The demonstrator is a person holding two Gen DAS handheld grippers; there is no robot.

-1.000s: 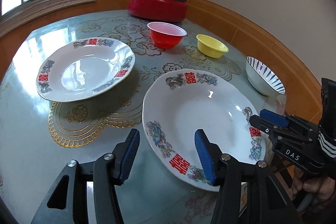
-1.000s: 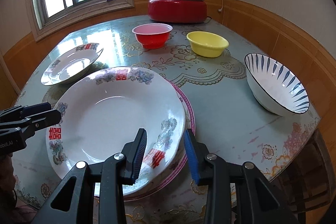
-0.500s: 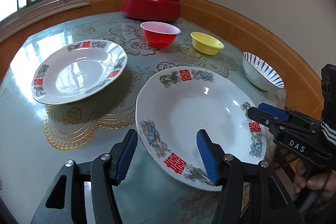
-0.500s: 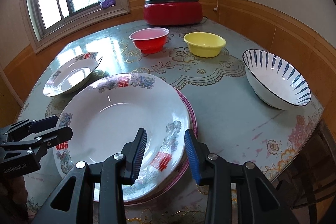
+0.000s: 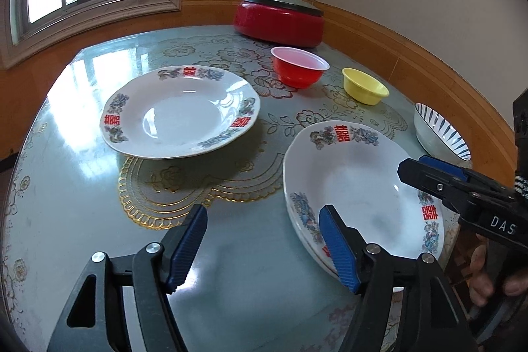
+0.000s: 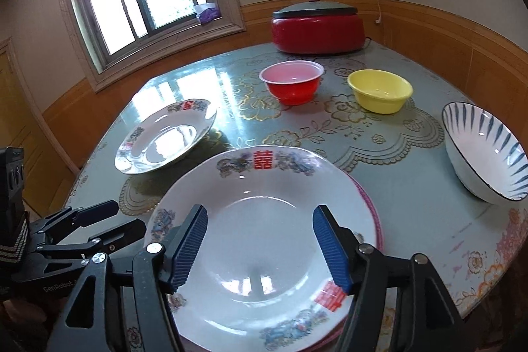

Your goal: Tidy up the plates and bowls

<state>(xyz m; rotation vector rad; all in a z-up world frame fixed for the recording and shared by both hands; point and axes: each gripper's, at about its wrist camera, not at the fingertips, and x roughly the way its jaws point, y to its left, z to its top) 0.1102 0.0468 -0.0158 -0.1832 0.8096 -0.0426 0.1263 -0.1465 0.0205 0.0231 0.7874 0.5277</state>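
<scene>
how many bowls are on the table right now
3: a red plastic bowl near the red cooker, a yellow plastic bowl to its right, and a white blue-striped ceramic bowl at the table's right edge. None looks hidden.

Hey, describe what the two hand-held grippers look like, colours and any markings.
Both are black angular frames with silver pivot bolts and ribbed blue pads on the fingers. The right hand-held gripper has white "DAS" lettering on its side and a black-and-white striped band behind. The left hand-held gripper reads "GenRobot" in pale letters, with the same striped band.
</scene>
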